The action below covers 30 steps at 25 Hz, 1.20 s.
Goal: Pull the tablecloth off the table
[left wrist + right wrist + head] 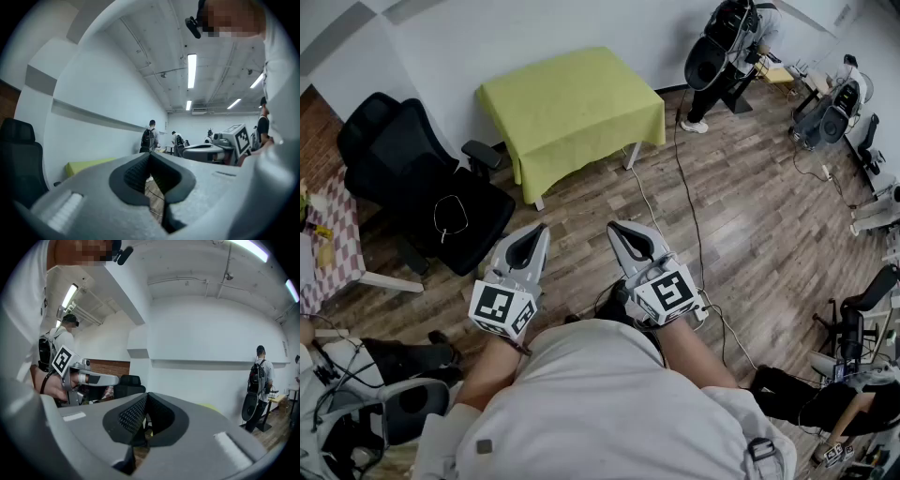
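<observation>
A lime-green tablecloth [572, 103] covers a small table by the white wall, at the top middle of the head view. My left gripper [533, 232] and right gripper [622, 229] are held side by side close to my body, well short of the table, pointing level toward it. Both stand shut with nothing between the jaws. In the left gripper view the shut left gripper [151, 157] fills the foreground, with a strip of the green tablecloth [89, 165] beyond it at the left. The right gripper [146, 397] shows shut too, and a sliver of the tablecloth [211, 406] peeks over it.
A black office chair [422, 187] stands left of the table, with a checkered-cloth table [337, 234] further left. A cable [689, 216] runs over the wood floor to the right. A person with a backpack [722, 47] stands at the back right, near more chairs and equipment [834, 112].
</observation>
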Tool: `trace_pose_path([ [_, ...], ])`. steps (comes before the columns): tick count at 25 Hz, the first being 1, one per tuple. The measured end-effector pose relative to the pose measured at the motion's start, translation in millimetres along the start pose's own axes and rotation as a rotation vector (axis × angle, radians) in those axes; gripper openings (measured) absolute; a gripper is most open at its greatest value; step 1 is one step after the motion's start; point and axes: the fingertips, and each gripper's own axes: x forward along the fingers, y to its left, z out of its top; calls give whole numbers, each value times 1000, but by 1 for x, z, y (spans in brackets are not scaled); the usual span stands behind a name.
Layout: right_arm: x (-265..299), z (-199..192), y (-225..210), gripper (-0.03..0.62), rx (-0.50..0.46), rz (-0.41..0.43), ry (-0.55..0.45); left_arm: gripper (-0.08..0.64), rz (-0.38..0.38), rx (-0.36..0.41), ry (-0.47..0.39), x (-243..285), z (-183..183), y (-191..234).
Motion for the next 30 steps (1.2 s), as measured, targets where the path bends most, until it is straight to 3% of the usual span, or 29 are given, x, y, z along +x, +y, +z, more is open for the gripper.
trace_pose_path([
  [16,9,-20,-70,11,33,10,-2,3,15,-11,37,70,-15,3],
  [30,20,-37,-248,11,46,40,14,3,31,-4,40,251,-10,-13],
])
